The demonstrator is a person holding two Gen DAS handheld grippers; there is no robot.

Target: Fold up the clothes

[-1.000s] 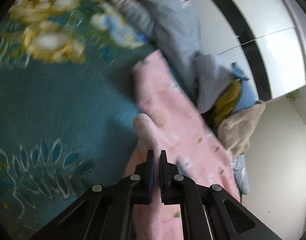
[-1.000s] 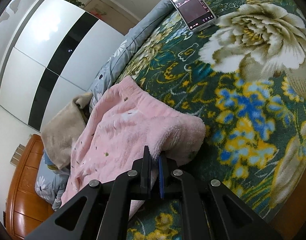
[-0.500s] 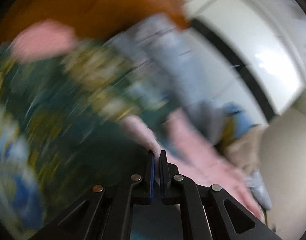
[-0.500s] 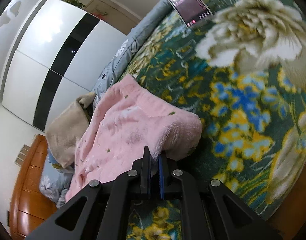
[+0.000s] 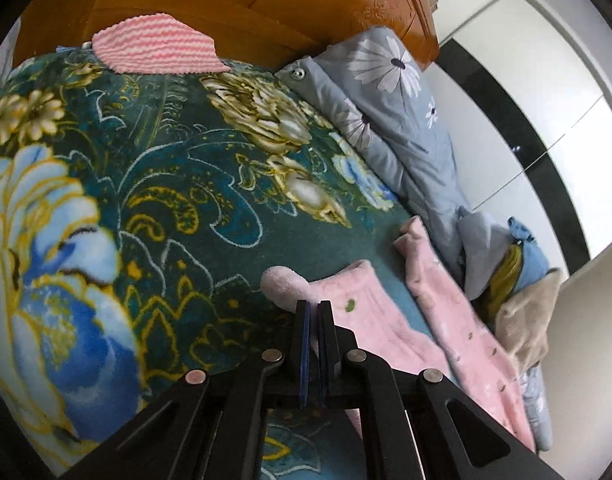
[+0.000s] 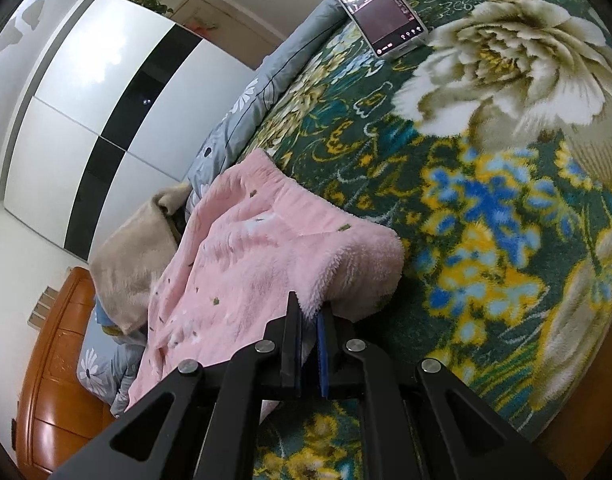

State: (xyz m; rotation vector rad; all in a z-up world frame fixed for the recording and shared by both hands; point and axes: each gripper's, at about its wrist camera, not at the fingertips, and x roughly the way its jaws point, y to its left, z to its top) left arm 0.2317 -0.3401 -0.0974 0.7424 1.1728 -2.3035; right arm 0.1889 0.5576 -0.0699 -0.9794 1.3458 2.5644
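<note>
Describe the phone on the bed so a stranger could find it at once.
Start at the bed's green floral blanket and follow it to the far edge, by the grey daisy-print bedding. The phone lies there beside a large cream flower, the only flat, hard thing with a lit screen.

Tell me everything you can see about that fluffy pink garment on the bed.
The pink garment looks like soft fleece trousers, dotted with small dark-green specks and a gathered waistband. It lies crumpled on the floral blanket, two legs spread apart in the left view. Its far side rests against a beige fleece item. The right tongs are shut on a thick folded edge; the left tongs are shut on a leg end.
</note>
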